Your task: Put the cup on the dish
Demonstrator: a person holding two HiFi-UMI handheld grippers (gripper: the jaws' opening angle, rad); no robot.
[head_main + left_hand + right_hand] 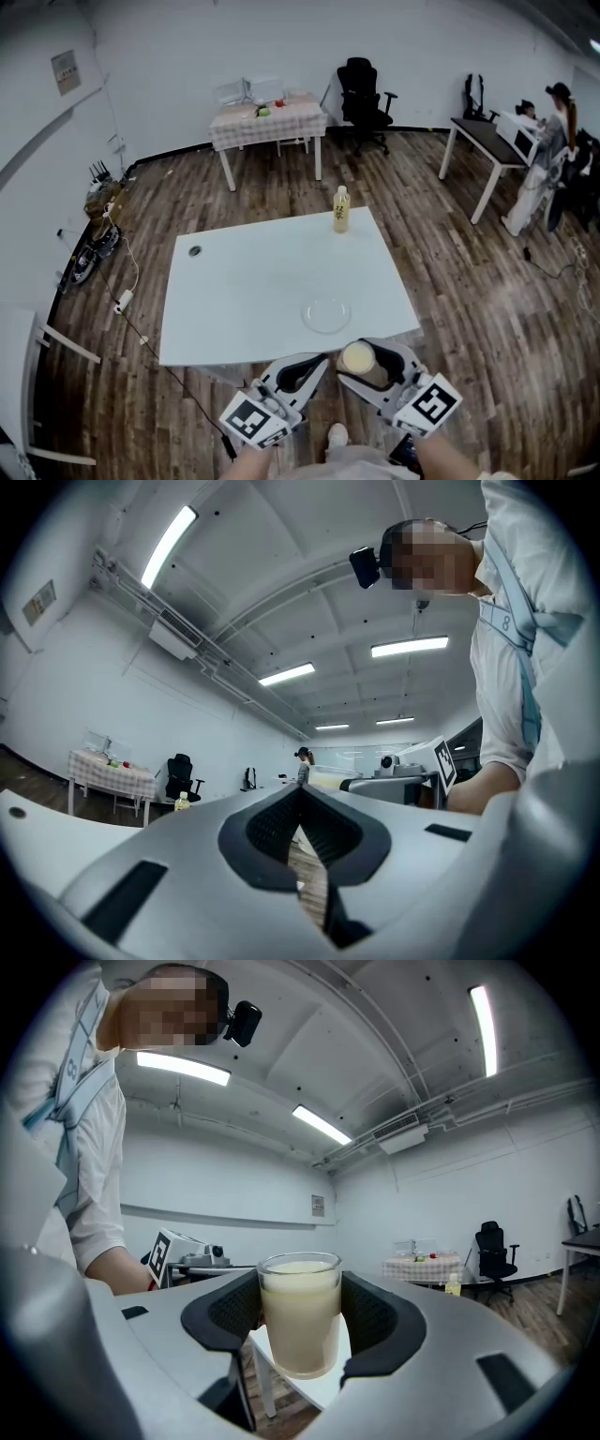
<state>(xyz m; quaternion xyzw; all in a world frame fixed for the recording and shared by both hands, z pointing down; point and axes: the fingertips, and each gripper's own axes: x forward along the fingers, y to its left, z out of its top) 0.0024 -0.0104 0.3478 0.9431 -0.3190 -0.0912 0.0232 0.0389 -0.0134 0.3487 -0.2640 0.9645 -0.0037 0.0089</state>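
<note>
A clear glass cup (300,1312) full of a creamy liquid sits upright between the jaws of my right gripper (302,1327), which is shut on it. From the head view the cup (359,359) hangs in that gripper (366,366) just off the near edge of the white table (244,300). A clear glass dish (326,315) lies on the table near that edge, a little beyond the cup. My left gripper (302,372) is beside the right one, below the table edge; its jaws are shut with nothing between them (302,832).
A yellow bottle (341,209) stands at the table's far edge. A small dark round thing (194,251) lies near the far left corner. Farther off are a clothed table (268,120), an office chair (362,98), a desk (487,141) and a person (553,131). Cables run along the floor at left.
</note>
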